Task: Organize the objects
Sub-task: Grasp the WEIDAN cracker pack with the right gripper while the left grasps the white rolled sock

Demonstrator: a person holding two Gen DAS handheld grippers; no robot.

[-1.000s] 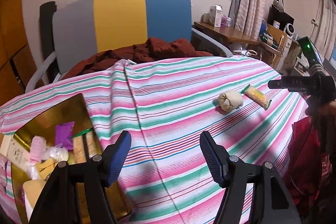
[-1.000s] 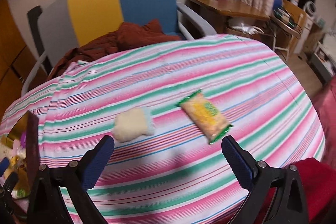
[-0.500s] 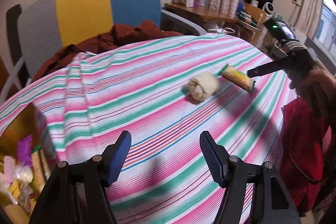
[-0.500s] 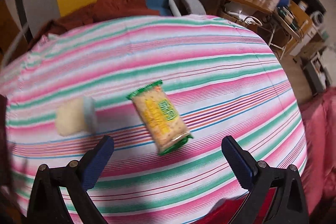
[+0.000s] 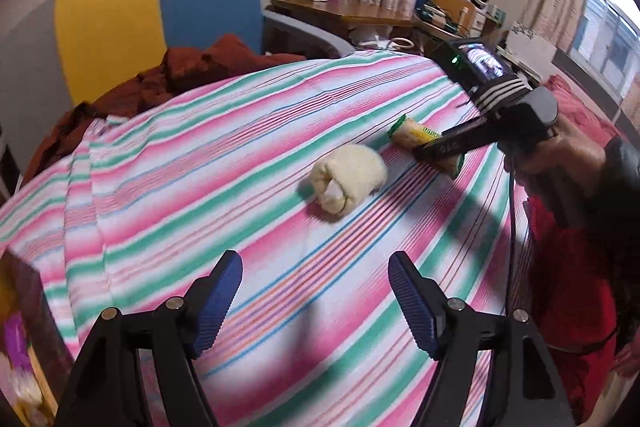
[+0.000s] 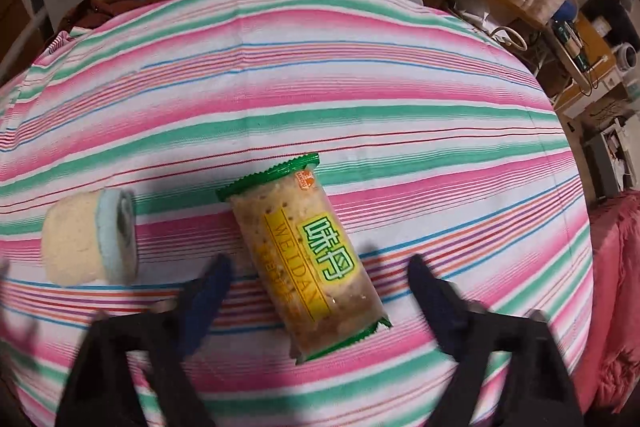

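Observation:
A green and yellow cracker packet (image 6: 308, 255) lies on the striped tablecloth (image 6: 360, 87). My right gripper (image 6: 318, 275) is open, its fingers on either side of the packet's near half, just above the cloth. A rolled cream towel (image 6: 86, 237) lies to the packet's left. In the left wrist view the towel (image 5: 348, 177) sits mid-table, the packet (image 5: 416, 137) lies behind it, and the right gripper (image 5: 444, 147) lies over the packet. My left gripper (image 5: 316, 291) is open and empty, short of the towel.
A gold tray (image 5: 20, 343) with several small items sits at the table's left edge. A yellow and blue chair (image 5: 160, 3) with a dark red cloth (image 5: 192, 67) stands behind the table. A cluttered wooden desk (image 5: 360, 11) stands at the back right.
My right gripper has come down and forward until its fingers straddle the cracker packet. My left gripper has swung right toward the towel; the gold tray has slid to the frame's left edge.

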